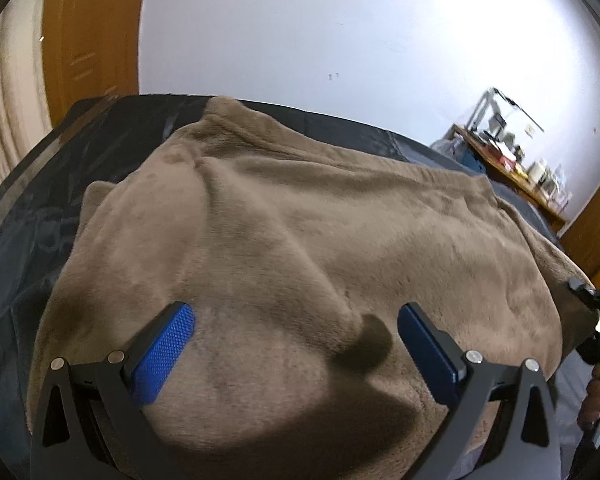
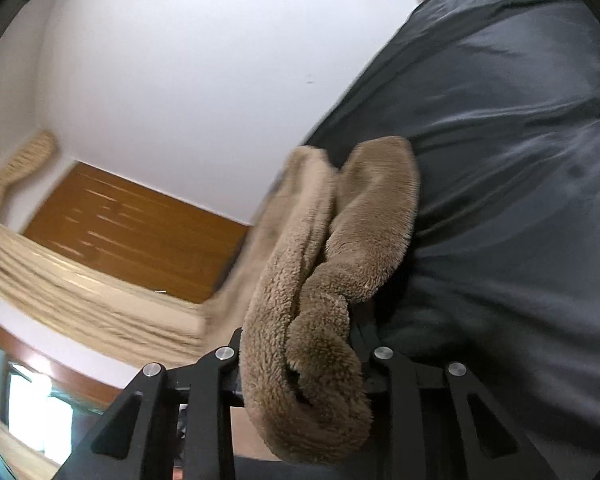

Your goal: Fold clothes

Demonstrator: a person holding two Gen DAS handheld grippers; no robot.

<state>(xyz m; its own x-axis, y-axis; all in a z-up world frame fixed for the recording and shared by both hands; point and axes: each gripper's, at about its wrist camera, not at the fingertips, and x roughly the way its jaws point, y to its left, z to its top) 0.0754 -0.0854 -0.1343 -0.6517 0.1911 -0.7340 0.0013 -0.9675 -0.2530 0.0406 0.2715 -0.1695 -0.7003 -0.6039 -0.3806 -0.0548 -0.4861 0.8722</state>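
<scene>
Fleece (image 1: 300, 240) lay spread on dark sheet (image 1: 40, 200). Left hand-held gripper (image 1: 296, 332) hovered wide open, empty; right hand-held gripper (image 2: 304, 344) clamped a bunched fleece edge.

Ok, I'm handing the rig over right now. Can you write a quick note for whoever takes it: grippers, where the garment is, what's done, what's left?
Left gripper: open, holding nothing, poised over the near part of the brown fleece garment.
Right gripper: shut on a bunched edge of the brown fleece garment, at its right side.
The garment lies spread and wrinkled on the dark bedcover.
Done: one edge gripped. No finished fold is visible.
Left: probably grip with the left too, carry the edge over, flatten, complete the folds.
</scene>
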